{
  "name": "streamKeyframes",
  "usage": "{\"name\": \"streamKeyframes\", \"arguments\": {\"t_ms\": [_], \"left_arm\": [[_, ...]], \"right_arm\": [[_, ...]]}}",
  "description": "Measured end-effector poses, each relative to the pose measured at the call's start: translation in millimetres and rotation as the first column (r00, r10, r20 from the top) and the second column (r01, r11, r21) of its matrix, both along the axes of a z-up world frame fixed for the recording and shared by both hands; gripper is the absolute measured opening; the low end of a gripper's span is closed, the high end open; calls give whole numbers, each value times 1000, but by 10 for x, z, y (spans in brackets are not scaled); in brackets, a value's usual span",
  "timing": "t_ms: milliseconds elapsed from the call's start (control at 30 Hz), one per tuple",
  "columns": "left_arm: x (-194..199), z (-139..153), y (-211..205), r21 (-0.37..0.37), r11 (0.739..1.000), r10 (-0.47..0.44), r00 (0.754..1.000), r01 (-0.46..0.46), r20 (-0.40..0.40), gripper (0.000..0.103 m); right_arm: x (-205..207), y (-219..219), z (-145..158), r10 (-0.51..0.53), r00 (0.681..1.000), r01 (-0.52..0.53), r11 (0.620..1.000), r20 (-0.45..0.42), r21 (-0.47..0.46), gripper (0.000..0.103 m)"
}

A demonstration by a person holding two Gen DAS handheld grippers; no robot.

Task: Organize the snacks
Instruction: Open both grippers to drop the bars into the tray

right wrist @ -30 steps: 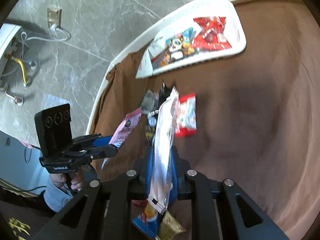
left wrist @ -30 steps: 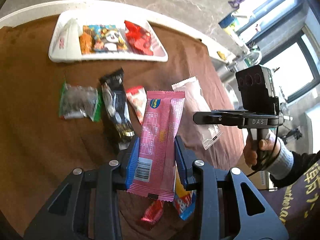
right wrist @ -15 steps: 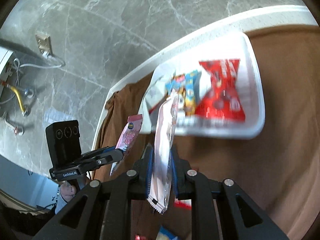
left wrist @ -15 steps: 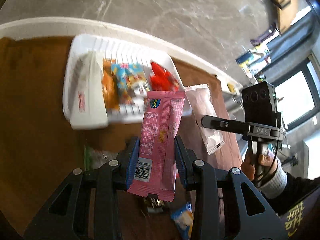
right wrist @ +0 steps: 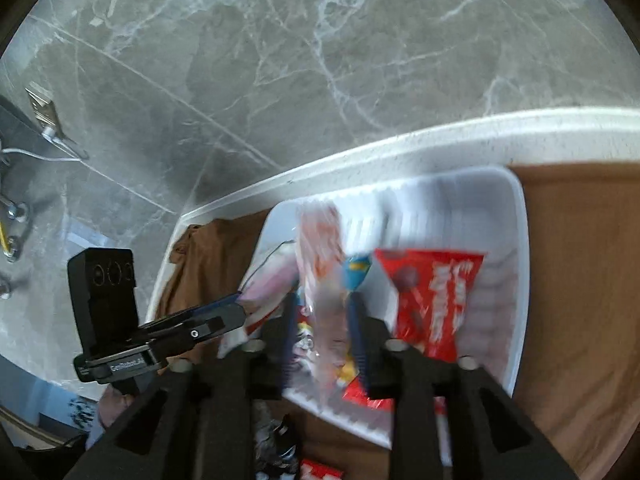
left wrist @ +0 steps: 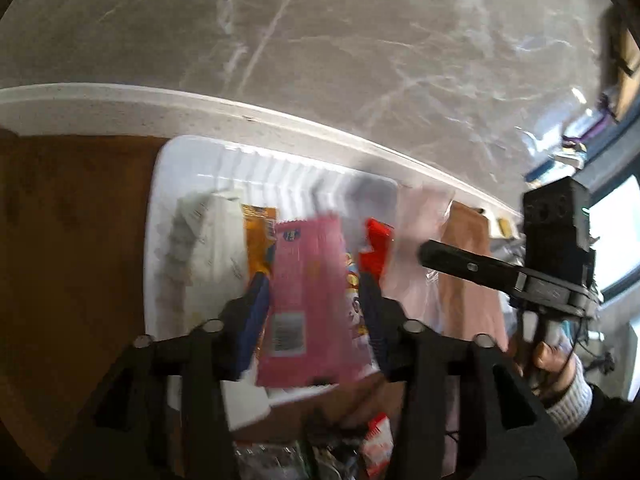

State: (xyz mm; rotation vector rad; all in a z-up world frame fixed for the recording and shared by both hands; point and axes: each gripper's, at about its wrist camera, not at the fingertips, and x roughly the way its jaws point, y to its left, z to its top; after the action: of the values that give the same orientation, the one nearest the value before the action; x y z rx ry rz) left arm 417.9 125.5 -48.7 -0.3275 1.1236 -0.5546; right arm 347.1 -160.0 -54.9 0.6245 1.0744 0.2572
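My left gripper (left wrist: 314, 284) hovers over the white tray (left wrist: 160, 208), its jaws opening. The pink snack packet (left wrist: 308, 300) stands between them, and a gap shows at each pad. Under it in the tray lie a white packet (left wrist: 208, 248), an orange one (left wrist: 258, 228) and a red one (left wrist: 376, 240). My right gripper (right wrist: 322, 304) is over the same tray (right wrist: 520, 240), jaws also opening, with a blurred pale translucent packet (right wrist: 320, 248) loose between them. The red packet (right wrist: 432, 296) lies to its right.
The tray sits on a brown cloth (left wrist: 72, 240) near the round table's white edge (left wrist: 120, 100), with marble floor beyond. Loose snacks (left wrist: 376, 440) lie on the cloth close to me. A hand with a white cuff (left wrist: 560, 364) holds the other gripper at right.
Both grippers moved forward from above the loose snacks to above the tray. Their jaws widened, and the pink and pale packets are no longer pinched.
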Motion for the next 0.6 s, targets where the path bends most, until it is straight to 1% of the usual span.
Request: {"name": "streamKeyframes", "arguments": {"t_ms": [33,67,133,167,267,333,433,467,500,600], "left_arm": [[44,-25,-14,1,1000,-1,1000,1,-3,52],[45,-33,-21,3,1000,-1,1000,1,3,52],[65,-21,-40,18,1000,0,1000,-1,22,55],[60,-11,-52,28,1000,-3,999,2,32,57],[14,48,-99,40,999,-10,998,8,61,57],[-52,115,-105,46,999,-19,997,16,73,57],[-217,225,-132,57,997,-50,993,44,107,59],[-287,263,-140,69,996,-59,992,51,116,63],[-354,289,-148,74,996,-68,990,59,123,65],[-599,354,-137,82,993,-99,986,89,131,65]], "right_arm": [[10,4,-6,5,1000,-5,1000,4,-18,50],[15,10,-6,10,1000,-10,999,9,-41,52],[12,38,26,21,999,-19,996,30,-91,53],[1,43,38,23,999,-19,995,38,-97,53],[-63,74,117,35,997,-26,992,74,-121,53],[-131,112,194,60,994,-46,989,94,-141,58],[-307,212,311,116,986,-93,979,120,-182,61],[-398,267,351,141,982,-114,972,125,-206,61],[-452,314,365,161,979,-131,966,126,-221,63],[-719,484,391,231,966,-192,942,117,-275,68]]}}
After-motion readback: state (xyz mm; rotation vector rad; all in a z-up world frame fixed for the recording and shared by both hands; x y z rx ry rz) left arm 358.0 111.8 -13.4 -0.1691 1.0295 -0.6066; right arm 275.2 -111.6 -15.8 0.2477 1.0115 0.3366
